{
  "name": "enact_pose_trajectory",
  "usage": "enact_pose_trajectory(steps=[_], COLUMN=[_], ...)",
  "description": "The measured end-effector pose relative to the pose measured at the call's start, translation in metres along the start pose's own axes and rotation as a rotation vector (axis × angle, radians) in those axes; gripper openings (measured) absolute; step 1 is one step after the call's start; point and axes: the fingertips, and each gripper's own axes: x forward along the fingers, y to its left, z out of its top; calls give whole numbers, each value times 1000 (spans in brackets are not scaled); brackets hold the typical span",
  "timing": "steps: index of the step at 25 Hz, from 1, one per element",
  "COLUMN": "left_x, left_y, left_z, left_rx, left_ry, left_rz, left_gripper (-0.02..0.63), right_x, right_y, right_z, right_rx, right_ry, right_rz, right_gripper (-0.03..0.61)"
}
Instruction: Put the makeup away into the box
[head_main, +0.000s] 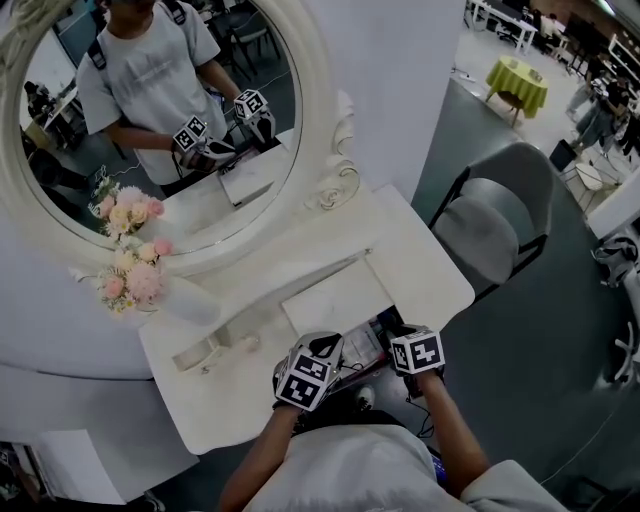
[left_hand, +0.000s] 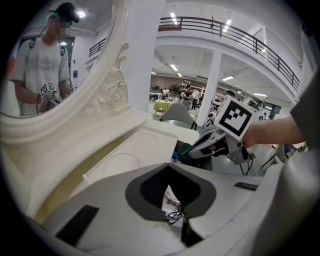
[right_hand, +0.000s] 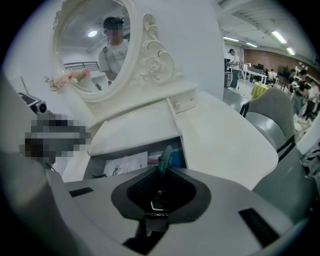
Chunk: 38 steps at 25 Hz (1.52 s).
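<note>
The makeup stick (right_hand: 165, 156), one slim smooth green piece, is pinched in the right tongs (right_hand: 163, 170) above the open box (right_hand: 95, 167) set in the glossy white desk (right_hand: 225, 140). The left tongs (left_hand: 171, 187) are nearly pressed together. Thin dark wire (left_hand: 175, 214) shows in the slit, and I cannot tell if it is held.

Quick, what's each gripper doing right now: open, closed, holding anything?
Left gripper: fingers closed, apparently on a thin dark wiry tangle.
Right gripper: fingers closed on a slim green stick.
</note>
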Motion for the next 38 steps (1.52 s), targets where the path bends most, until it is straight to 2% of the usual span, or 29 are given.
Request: enact_pose_trajectory(steps=[4,8,13,18,24,27,31,38], left_x=[-4,-9,-19,-37,-66,-85,-110,-153], left_y=[0,-3,0,6,23,33,45,66], left_z=[-3,-6,-9,-13,-27,-35,-50,-70], left_rx=[2,-1,-7,-34,-53,-67,-99,-152], left_ry=[9,17,2,-28,-56,-69,-87,-116], left_rz=[9,6,23,49,118,155,192,266], left_gripper=[17,17,17,17,17,17,17,17], right_x=[3,1,-12,-25,-32,-39,-47,-47], right_y=[4,5,1,12,44,65,104,171], right_z=[2,0,5,11,15,28,50,70], right_rx=[-16,-17,-39,-91,-177,-265,-380,-480], right_ry=[6,9,-4,-24,-11,-70,-155,-211], right_rz=[11,22,-25,-40,-37,-68,-89,-24], right_gripper=[34,76,124,127,126,126,75,4])
